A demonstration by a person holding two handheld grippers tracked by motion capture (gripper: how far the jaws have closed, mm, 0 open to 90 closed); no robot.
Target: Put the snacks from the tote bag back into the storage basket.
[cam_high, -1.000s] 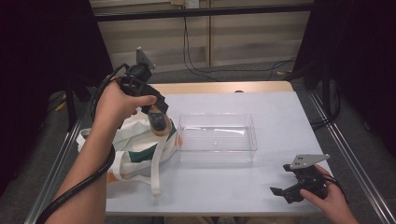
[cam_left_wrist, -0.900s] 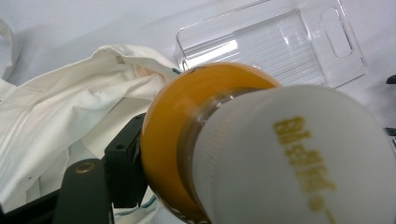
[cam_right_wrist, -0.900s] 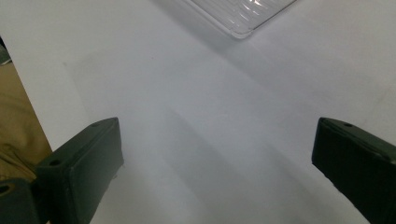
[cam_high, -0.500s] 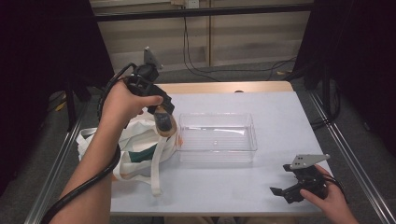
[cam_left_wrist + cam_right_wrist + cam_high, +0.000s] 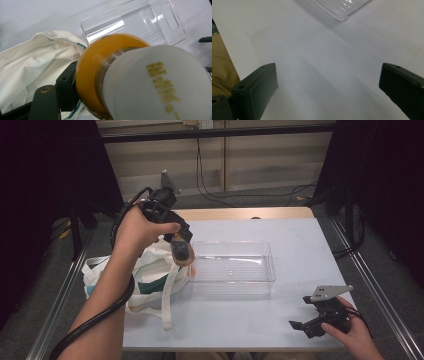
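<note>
One small orange bottle (image 5: 100, 75) with a white cap (image 5: 160, 85), pinched in the left gripper (image 5: 181, 251) jaws above the cloth bag (image 5: 150, 280) beside the clear tray (image 5: 232, 285), looks rigid, smooth and slippery, best gripped around its body, while the right gripper (image 5: 312, 322) rests spread on the worktop (image 5: 300, 245).

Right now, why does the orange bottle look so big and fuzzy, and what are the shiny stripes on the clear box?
In the left gripper view the orange bottle sits so near the lens that its white cap blurs; the clear plastic tray behind throws bright glare streaks from the lamps. In the high view, the tray shows only faint glints, and the room's sides are dark.
</note>
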